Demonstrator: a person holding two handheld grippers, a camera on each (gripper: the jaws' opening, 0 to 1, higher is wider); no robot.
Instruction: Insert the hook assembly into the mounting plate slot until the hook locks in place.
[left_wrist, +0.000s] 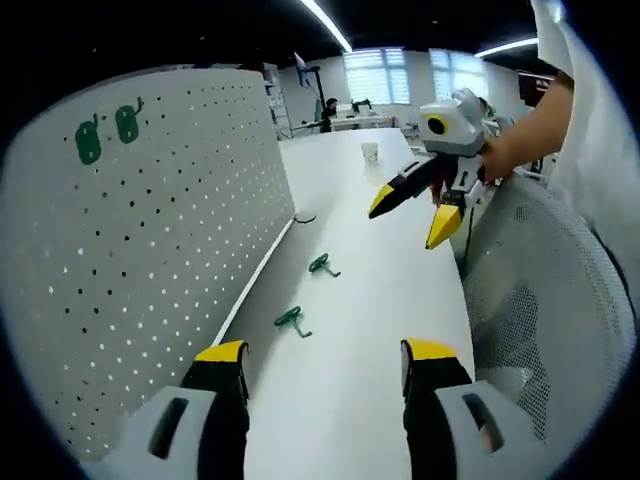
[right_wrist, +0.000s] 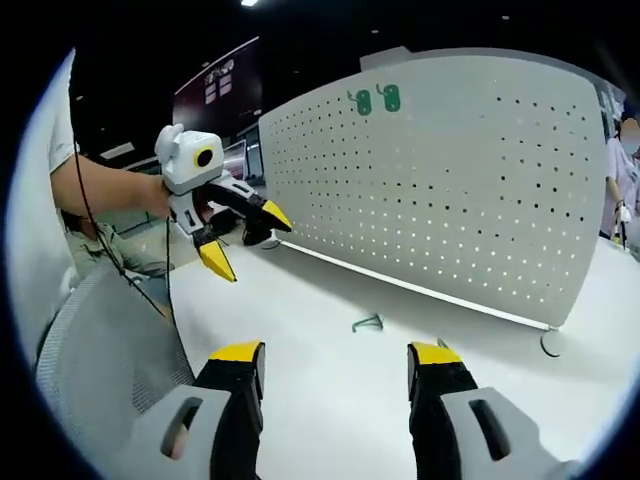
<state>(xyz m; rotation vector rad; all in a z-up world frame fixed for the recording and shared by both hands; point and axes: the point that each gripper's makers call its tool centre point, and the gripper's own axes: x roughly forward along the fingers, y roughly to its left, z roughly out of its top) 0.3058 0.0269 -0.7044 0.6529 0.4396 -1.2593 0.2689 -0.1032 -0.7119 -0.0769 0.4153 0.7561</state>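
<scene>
Paper cup (left_wrist: 370, 152) beyond two green hooks (left_wrist: 292, 320)

An open-plan office or lab is suggested by long white desks (left_wrist: 400, 260), ceiling strip lights (left_wrist: 325, 22), a mesh chair (left_wrist: 545, 290) and far blinded windows (left_wrist: 375, 75).

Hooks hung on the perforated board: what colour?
Green, both hooks on the white pegboard; clearest in the left gripper view.

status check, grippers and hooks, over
Left gripper open, empty; right gripper open, empty. Two green hooks loose on table, two more already on pegboard. Nothing blocking the approach.
</scene>
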